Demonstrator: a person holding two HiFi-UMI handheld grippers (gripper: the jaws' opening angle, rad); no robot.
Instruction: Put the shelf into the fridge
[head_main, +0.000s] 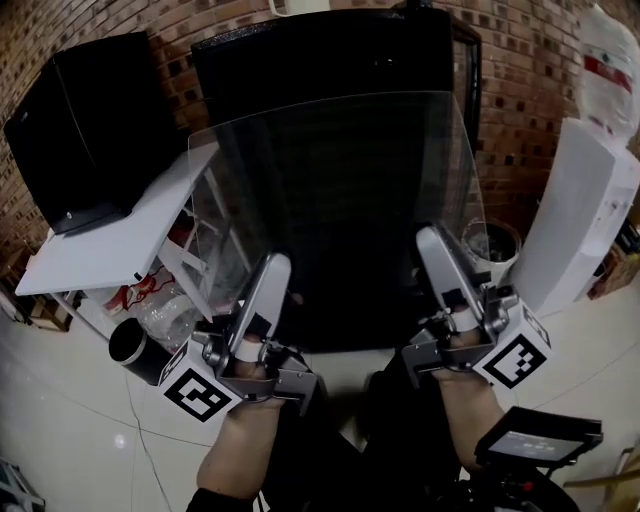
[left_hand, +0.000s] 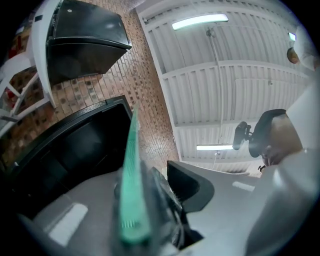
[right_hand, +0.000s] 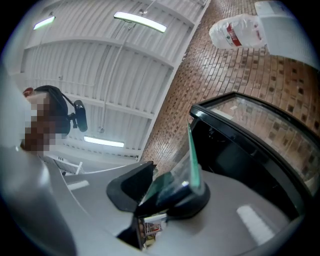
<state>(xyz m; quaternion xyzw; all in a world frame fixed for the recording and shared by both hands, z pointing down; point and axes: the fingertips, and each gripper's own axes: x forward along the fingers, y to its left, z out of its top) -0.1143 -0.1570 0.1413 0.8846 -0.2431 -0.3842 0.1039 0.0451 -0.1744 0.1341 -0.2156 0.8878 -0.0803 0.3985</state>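
In the head view, a white tabletop (head_main: 110, 240) stood at about nine o'clock, carrying a black box (head_main: 95, 120) against the brick wall (head_main: 520, 90).

The left gripper (head_main: 270, 275) came up from seven o'clock, its marker cube nearest the person. Its tongs were clenched on the near edge of the shelf (head_main: 335, 200), close to the left corner. In the left gripper view, the green edge of the shelf (left_hand: 131, 175) ran up between the tongs of that gripper (left_hand: 150, 175), with the dark fridge (left_hand: 65, 155) at nine o'clock and a ceiling light at twelve.

The shelf was a clear glass pane, held off the ground and tilted up in front of the black fridge (head_main: 300, 60), which filled the twelve o'clock part of the head view.

The right gripper (head_main: 435, 245) rose from five o'clock, its tongs grasping the same near edge by the right corner. In the right gripper view, the pane's edge (right_hand: 192, 160) sat between the tongs of that gripper (right_hand: 165, 187), the fridge (right_hand: 240, 150) at three o'clock.

A white water dispenser (head_main: 580, 220) stood at three o'clock in the head view, its bottle (head_main: 610, 60) on top.
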